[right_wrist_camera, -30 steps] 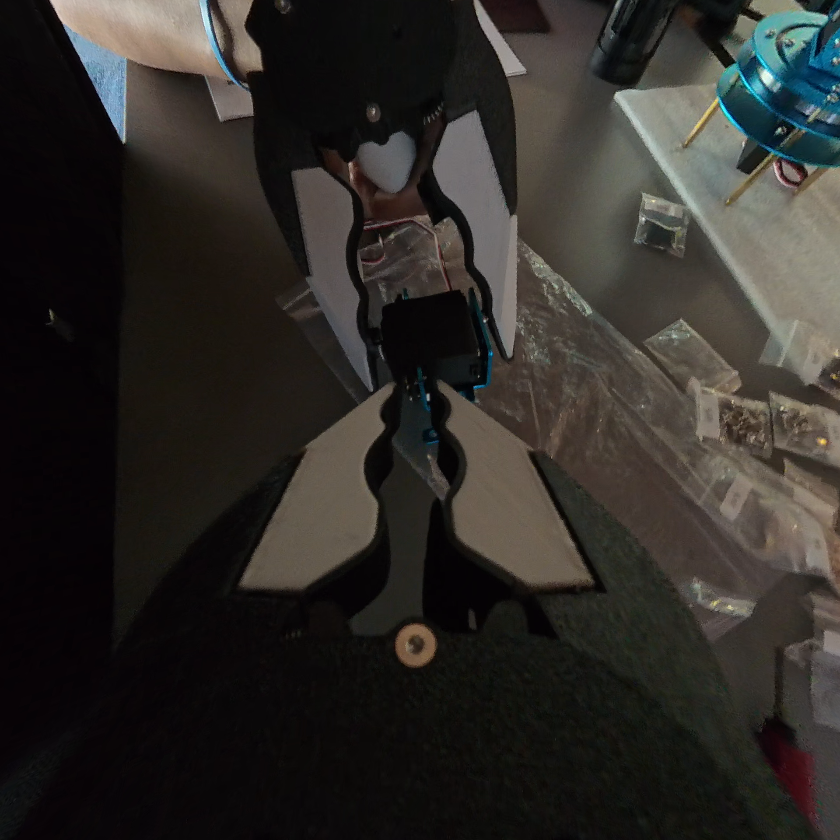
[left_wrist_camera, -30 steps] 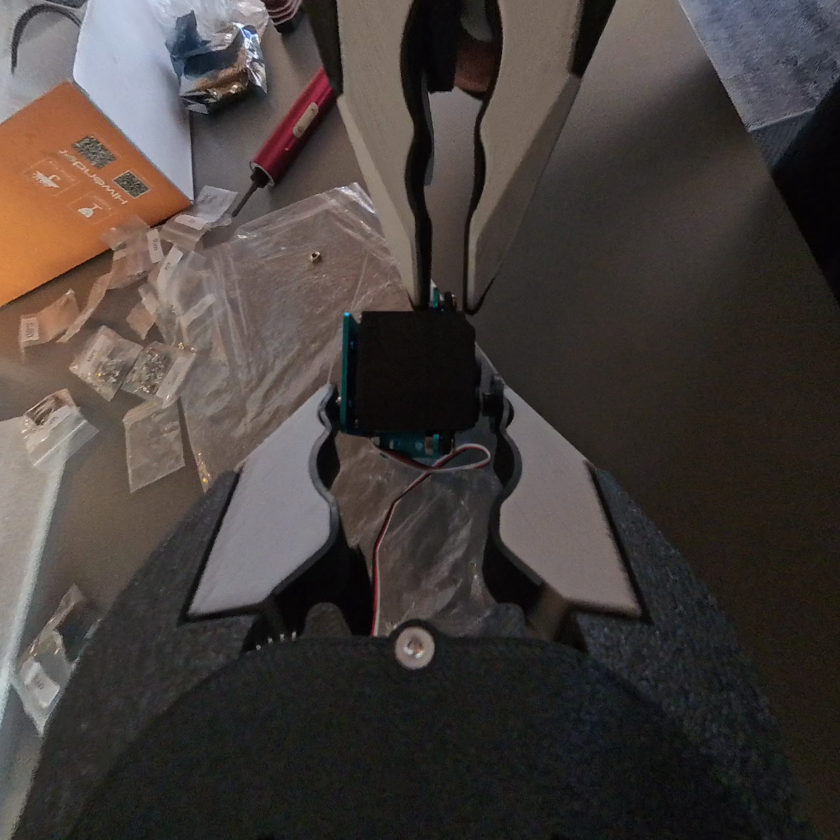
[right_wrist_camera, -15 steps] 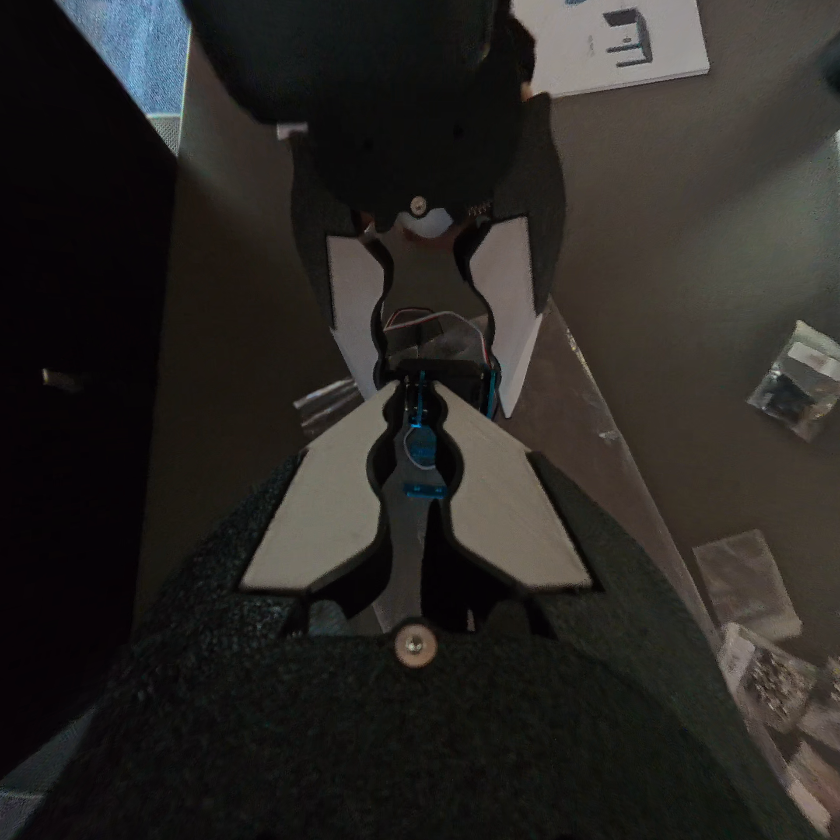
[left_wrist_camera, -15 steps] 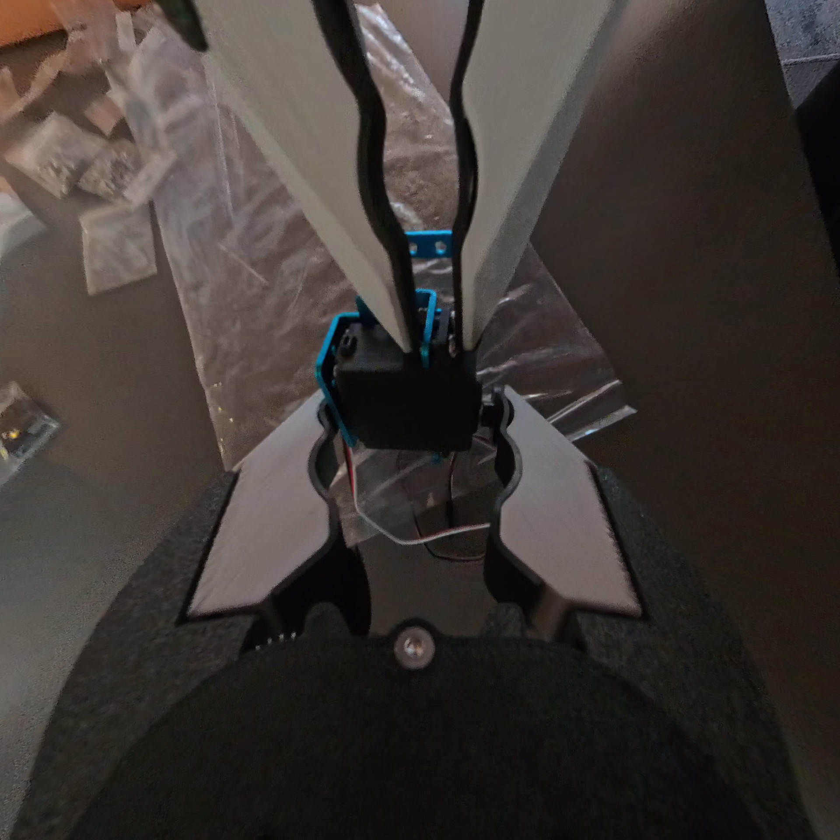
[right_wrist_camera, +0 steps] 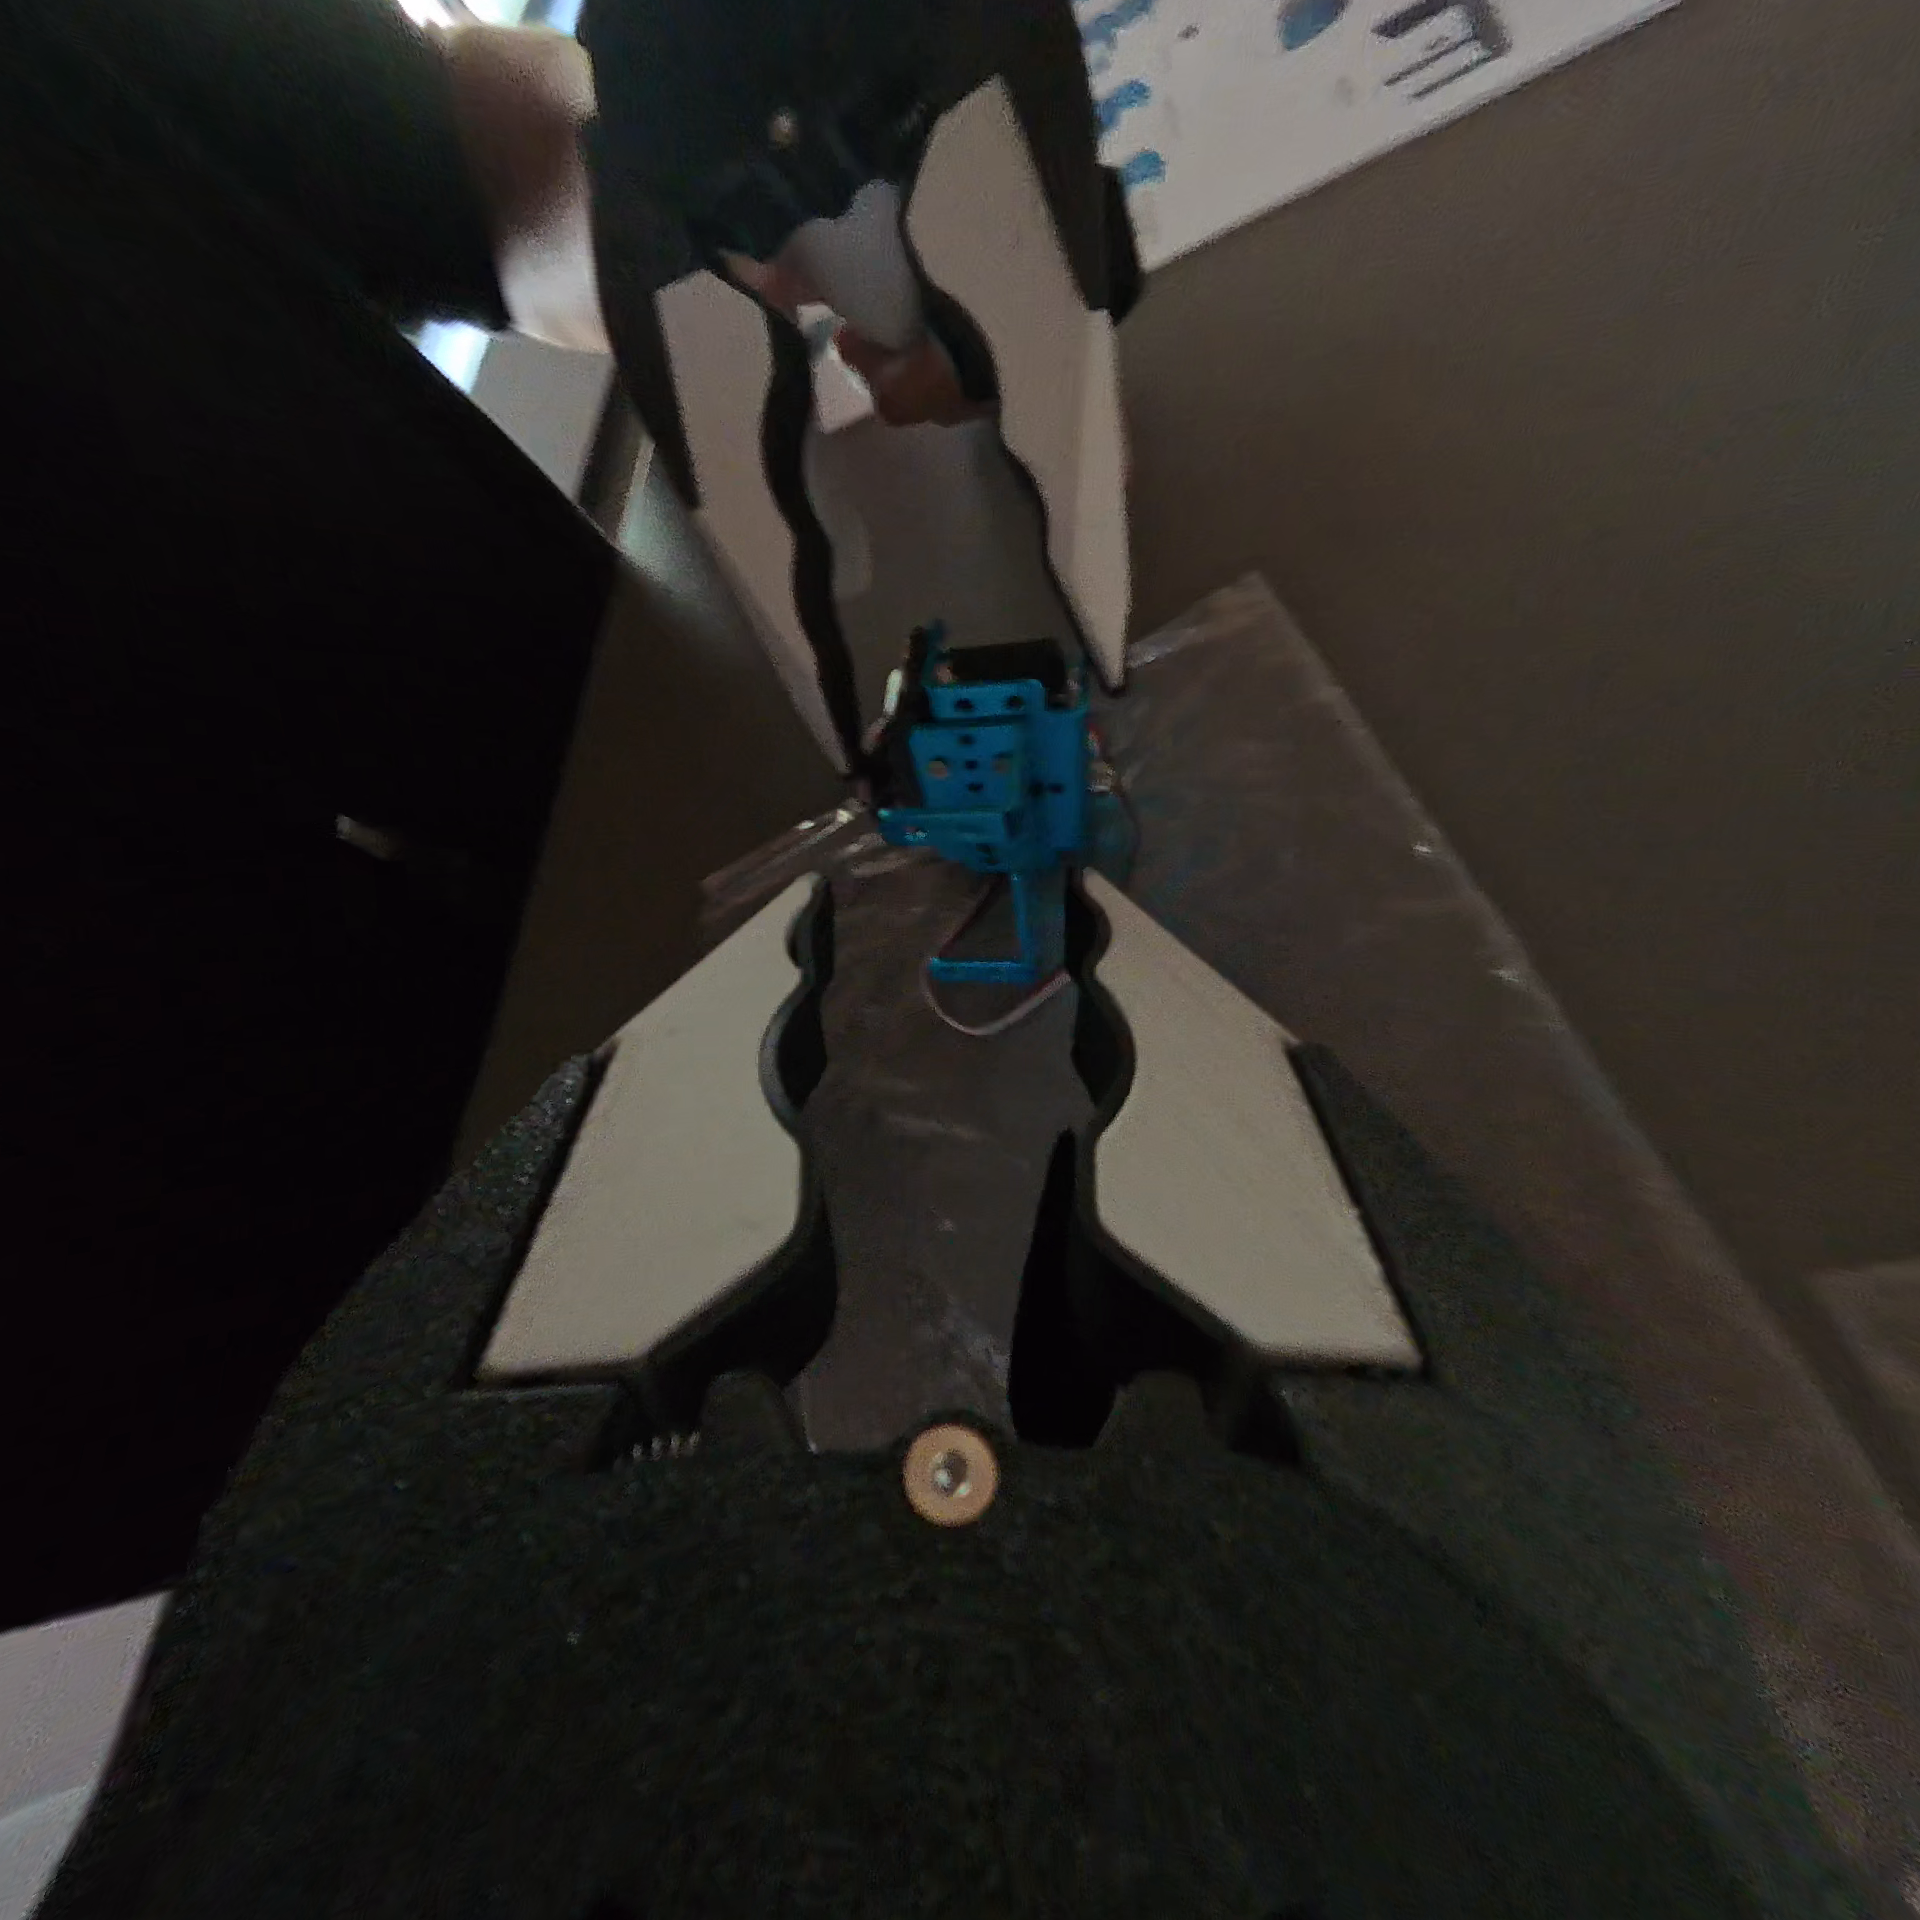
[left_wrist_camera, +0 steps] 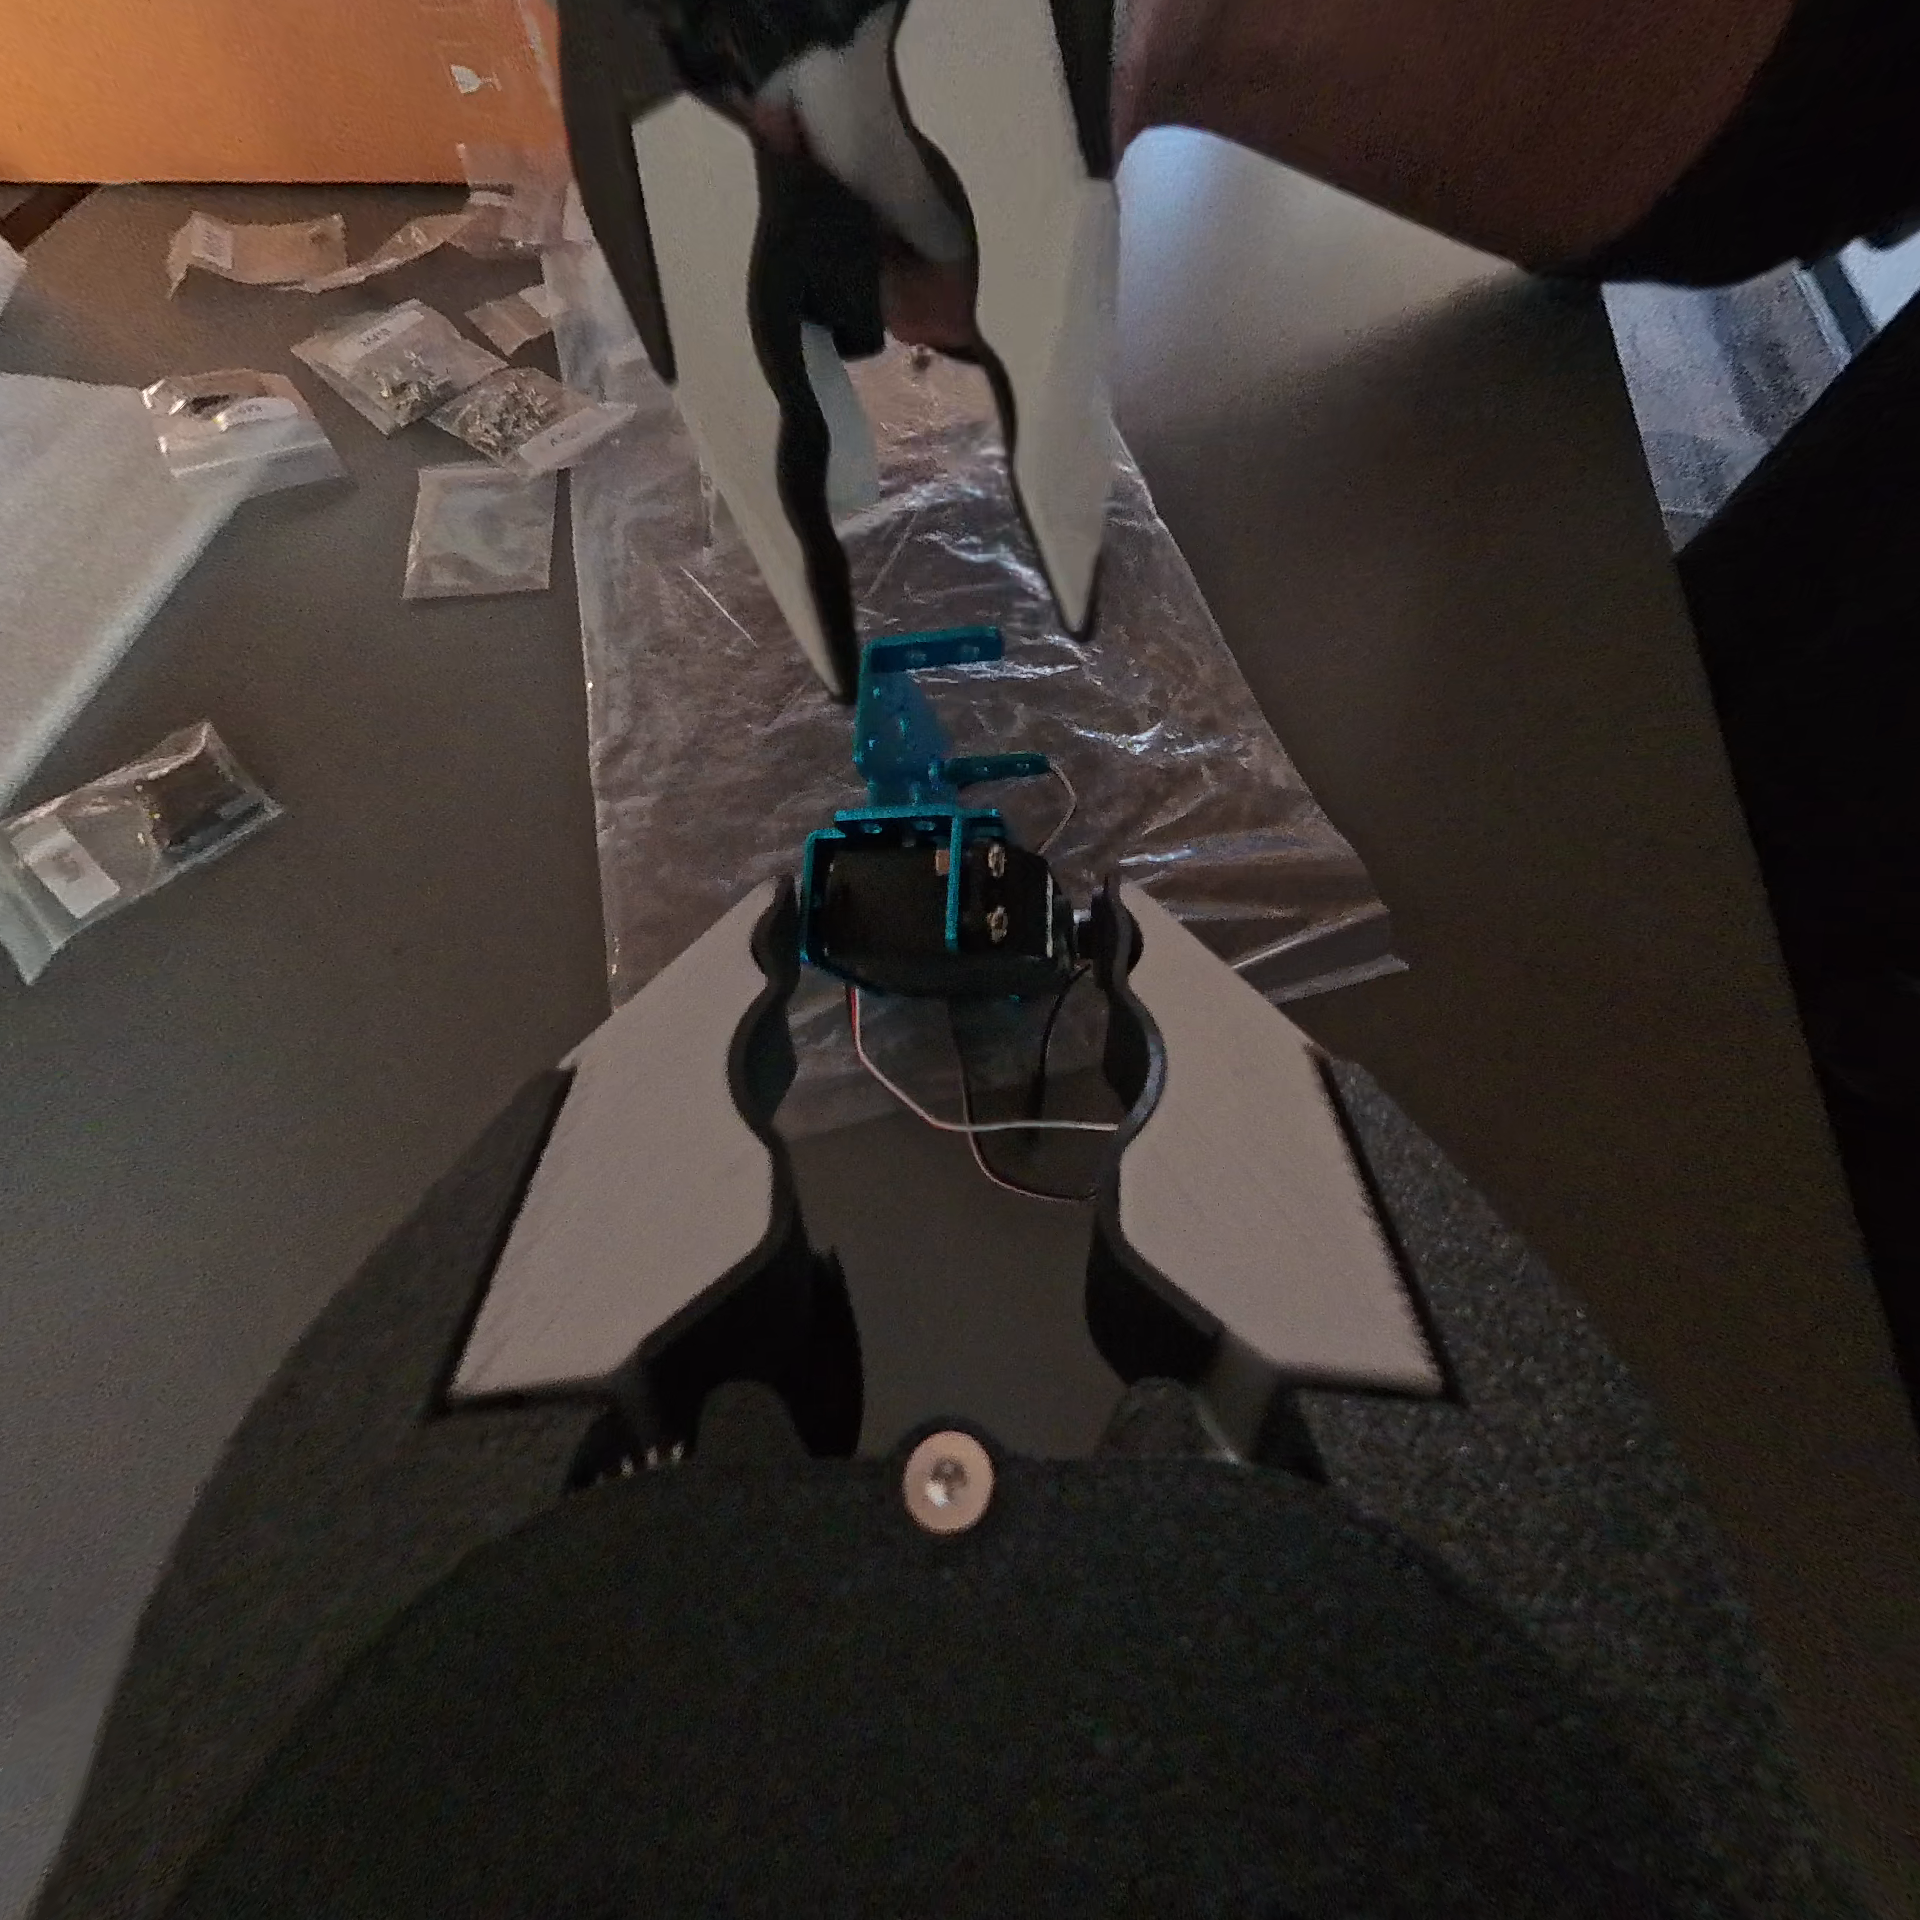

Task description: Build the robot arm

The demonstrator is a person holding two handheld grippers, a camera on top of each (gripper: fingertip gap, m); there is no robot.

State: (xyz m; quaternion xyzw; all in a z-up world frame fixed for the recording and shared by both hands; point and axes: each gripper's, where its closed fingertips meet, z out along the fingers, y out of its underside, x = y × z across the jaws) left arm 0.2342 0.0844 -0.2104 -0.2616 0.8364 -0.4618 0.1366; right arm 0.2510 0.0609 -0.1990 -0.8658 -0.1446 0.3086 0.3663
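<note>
A black servo (left_wrist_camera: 894,914) in a blue metal bracket (left_wrist_camera: 904,727) is clamped between the fingertips of my left gripper (left_wrist_camera: 945,899), just above a clear plastic bag. Its thin wires (left_wrist_camera: 1018,1127) hang down between the fingers. My right gripper (left_wrist_camera: 961,655) faces it from the far side, open, with its tips beside the bracket's far end. In the right wrist view the bracket (right_wrist_camera: 971,769) sticks out toward my right gripper (right_wrist_camera: 956,894), whose jaws stand wide on either side of its lower tab. My left gripper (right_wrist_camera: 977,722) holds the servo (right_wrist_camera: 1008,660) behind it.
A large clear plastic bag (left_wrist_camera: 727,644) lies on the dark table. Several small bags of screws (left_wrist_camera: 468,384) and one with a black part (left_wrist_camera: 135,831) lie left. An orange box (left_wrist_camera: 260,83) and white foam (left_wrist_camera: 83,499) are far left. A printed white sheet (right_wrist_camera: 1351,94) lies beyond. Some 4 cm of space lies between my two pairs of fingers.
My right gripper has opened, let go of the blue bracket and drawn back a little. My left gripper keeps hold of the servo, which has tilted so the bracket points away.
</note>
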